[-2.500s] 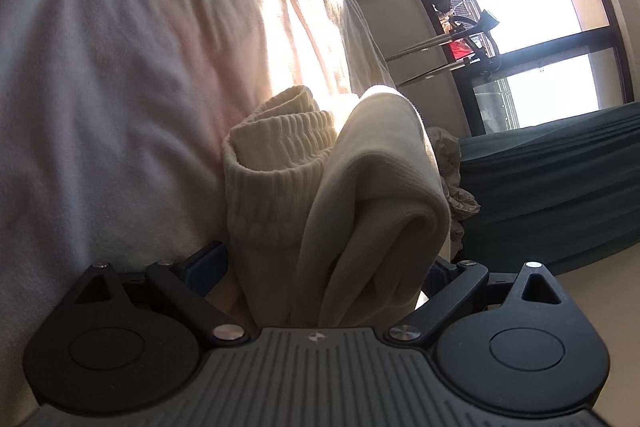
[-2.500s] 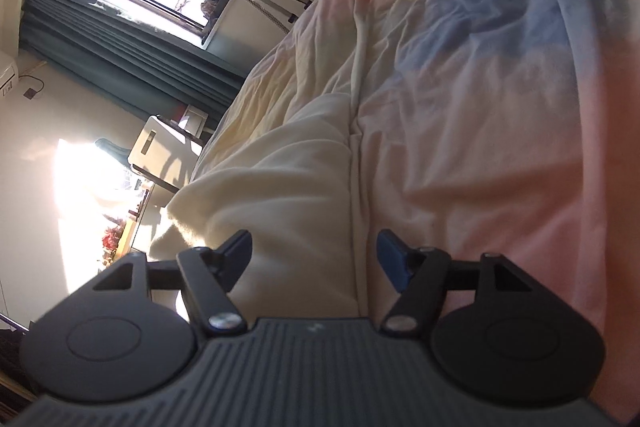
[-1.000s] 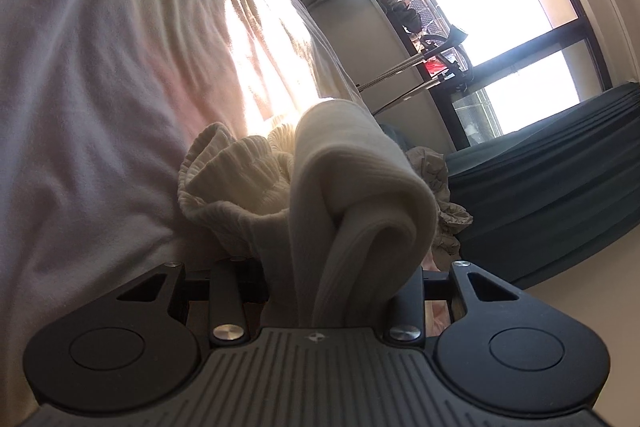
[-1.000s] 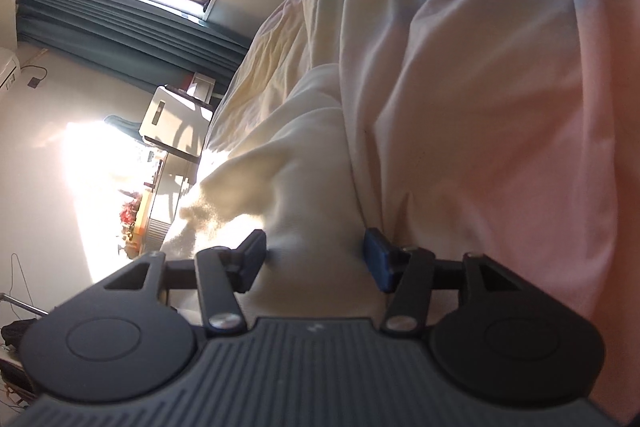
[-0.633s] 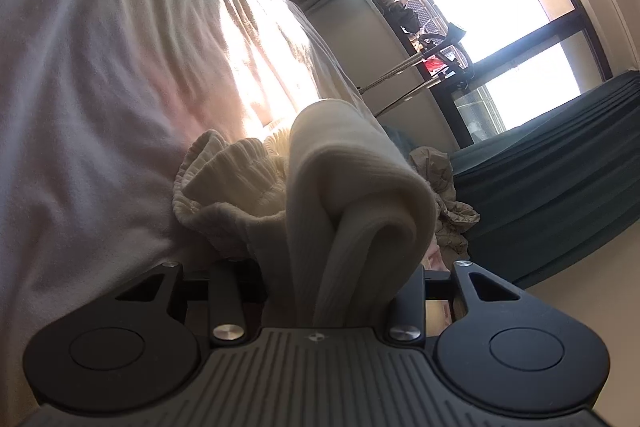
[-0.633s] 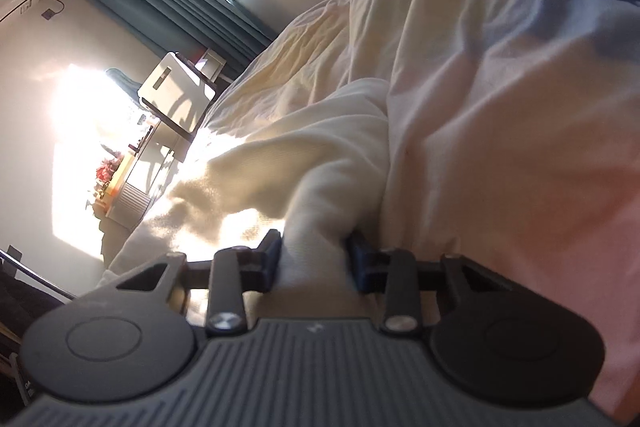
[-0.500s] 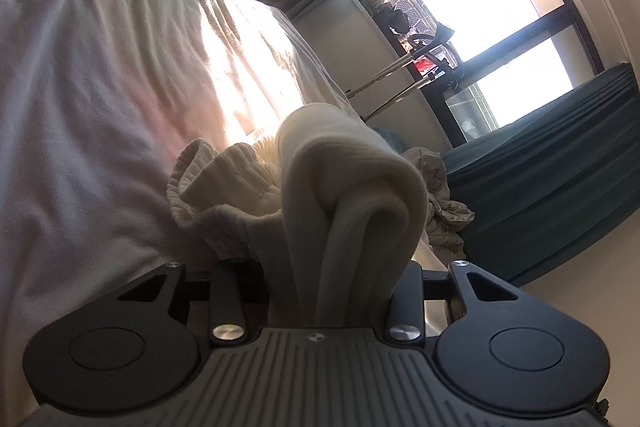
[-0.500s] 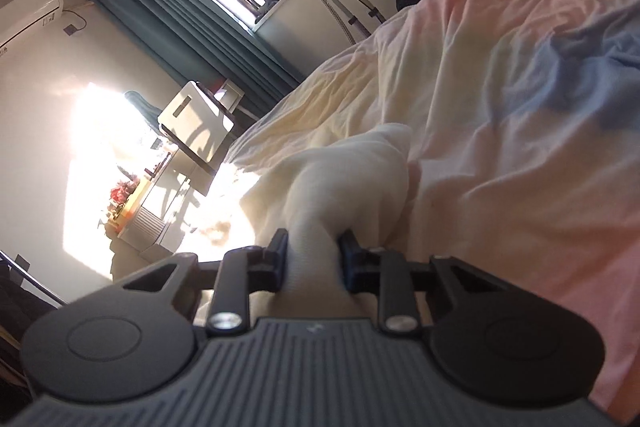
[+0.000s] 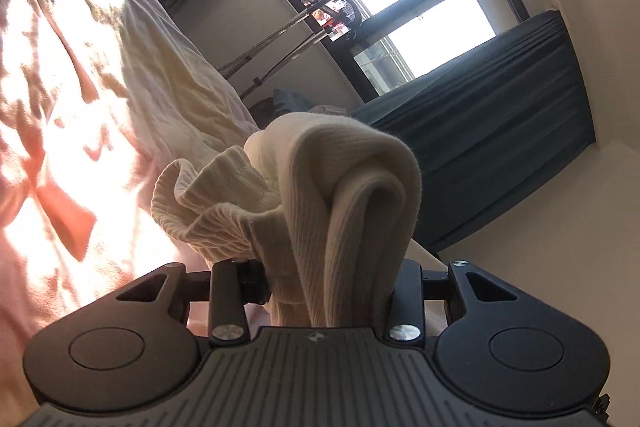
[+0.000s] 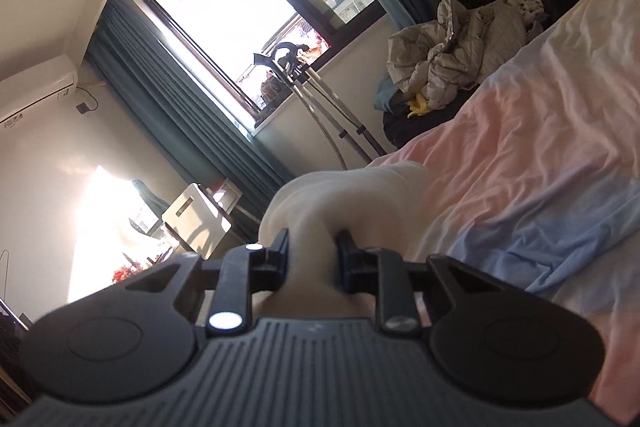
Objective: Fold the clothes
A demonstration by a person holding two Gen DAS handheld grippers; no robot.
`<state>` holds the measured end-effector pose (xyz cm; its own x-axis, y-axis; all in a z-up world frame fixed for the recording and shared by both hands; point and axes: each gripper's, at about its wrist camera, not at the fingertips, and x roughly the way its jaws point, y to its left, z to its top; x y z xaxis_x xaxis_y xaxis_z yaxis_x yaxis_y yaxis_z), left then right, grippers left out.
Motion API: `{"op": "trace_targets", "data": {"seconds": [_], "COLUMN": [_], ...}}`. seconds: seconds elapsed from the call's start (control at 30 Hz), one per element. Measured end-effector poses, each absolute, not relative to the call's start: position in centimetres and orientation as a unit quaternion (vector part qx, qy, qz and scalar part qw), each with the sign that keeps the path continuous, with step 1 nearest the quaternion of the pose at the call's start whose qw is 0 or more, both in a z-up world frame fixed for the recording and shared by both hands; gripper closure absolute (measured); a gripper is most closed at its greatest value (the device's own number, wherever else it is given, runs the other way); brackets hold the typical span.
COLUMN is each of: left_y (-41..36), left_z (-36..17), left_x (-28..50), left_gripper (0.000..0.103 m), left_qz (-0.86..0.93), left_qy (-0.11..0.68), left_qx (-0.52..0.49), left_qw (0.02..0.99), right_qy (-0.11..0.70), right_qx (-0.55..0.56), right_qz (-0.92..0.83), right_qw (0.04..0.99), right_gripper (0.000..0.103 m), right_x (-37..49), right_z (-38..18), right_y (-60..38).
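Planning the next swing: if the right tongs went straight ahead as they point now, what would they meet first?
Hard to say for depth: past the cream garment the right tongs hold, probably the bed's pink sheet edge, else the steamer pole.

No readable text, label, brand, number or sign anywhere in either view. Only a small embossed mark, too tiny to make out, at 12 o'clock on each ribbed gripper housing.

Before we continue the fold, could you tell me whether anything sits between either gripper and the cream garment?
Nothing visible does. The left gripper is already clamped on the cream garment, and the right gripper is shut on another bunch of it, above the bedsheet.
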<state>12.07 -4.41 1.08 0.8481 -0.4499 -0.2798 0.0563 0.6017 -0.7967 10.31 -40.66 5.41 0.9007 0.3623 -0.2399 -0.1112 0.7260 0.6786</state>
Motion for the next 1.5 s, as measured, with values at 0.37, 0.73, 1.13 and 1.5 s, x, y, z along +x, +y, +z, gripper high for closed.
{"op": "trace_targets", "data": {"seconds": [0.37, 0.73, 1.13, 1.5], "left_y": [-22.0, -22.6, -18.0, -12.0], "left_z": [-8.6, -13.5, -4.0, 6.4], "left_x": [22.9, 21.4, 16.0, 6.3], "left_gripper": [0.059, 0.041, 0.001, 0.0], "left_qz": [-0.237, -0.254, -0.244, -0.174], "left_qy": [0.296, 0.3, 0.29, 0.208], "left_qx": [-0.373, -0.32, -0.177, -0.021], "left_qw": [0.847, 0.862, 0.908, 0.962], "right_qy": [0.155, 0.192, 0.221, 0.179], "right_qx": [0.329, 0.423, 0.305, 0.197], "right_qz": [0.018, -0.033, -0.09, -0.014], "right_qw": [0.932, 0.885, 0.922, 0.964], "right_gripper": [0.078, 0.074, 0.043, 0.043], "right_x": [10.9, 8.6, 4.4, 0.0], "right_z": [-2.9, -15.0, -6.8, 4.6], "right_y": [-57.6, -58.3, -55.1, -44.0]}}
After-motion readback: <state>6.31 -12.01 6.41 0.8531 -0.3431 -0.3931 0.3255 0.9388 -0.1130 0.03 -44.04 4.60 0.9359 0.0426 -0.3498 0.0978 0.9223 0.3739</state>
